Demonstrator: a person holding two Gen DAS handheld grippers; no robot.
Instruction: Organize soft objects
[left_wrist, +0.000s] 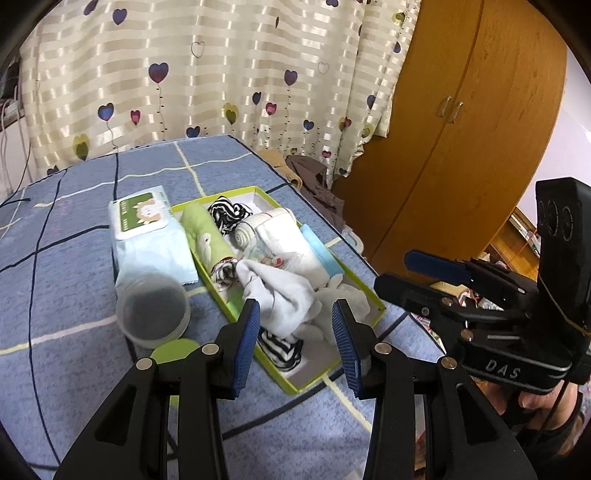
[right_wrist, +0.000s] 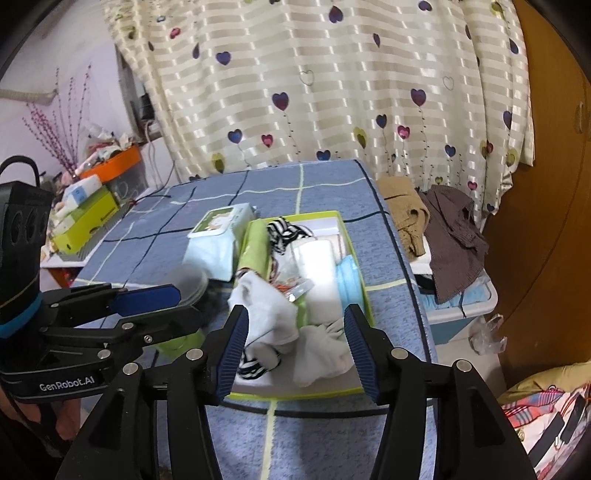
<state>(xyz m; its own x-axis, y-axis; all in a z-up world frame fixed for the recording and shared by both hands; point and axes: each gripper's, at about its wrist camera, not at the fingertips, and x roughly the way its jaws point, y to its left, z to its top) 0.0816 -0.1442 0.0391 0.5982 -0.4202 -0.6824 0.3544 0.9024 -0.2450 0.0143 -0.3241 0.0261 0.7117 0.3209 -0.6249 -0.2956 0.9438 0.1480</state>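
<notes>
Hovering over the near end of the green box, the left gripper has its jaws apart with nothing pressed between the blue pads. The right gripper hangs beside it, jaws likewise spread and empty.

Just beyond both pairs of jaws, loose at the box's near end, lies a crumpled white garment and, beside it toward the right, a pale grey sock-like piece; a striped black-and-white cloth pokes out beneath them. Judging by the views, the white garment sits squarely ahead of the left jaws, so the left hand looks nearer to it, while the grey piece lies more in front of the right.

The box's long axis runs away from the grippers. Farther along it lie a rolled green cloth, a white rolled towel and a blue round piece against the right wall.

Left of the box on the blue checked bed cover stand a clear plastic cup and a wet-wipes pack. Behind hang a heart-patterned curtain and a wooden wardrobe.
</notes>
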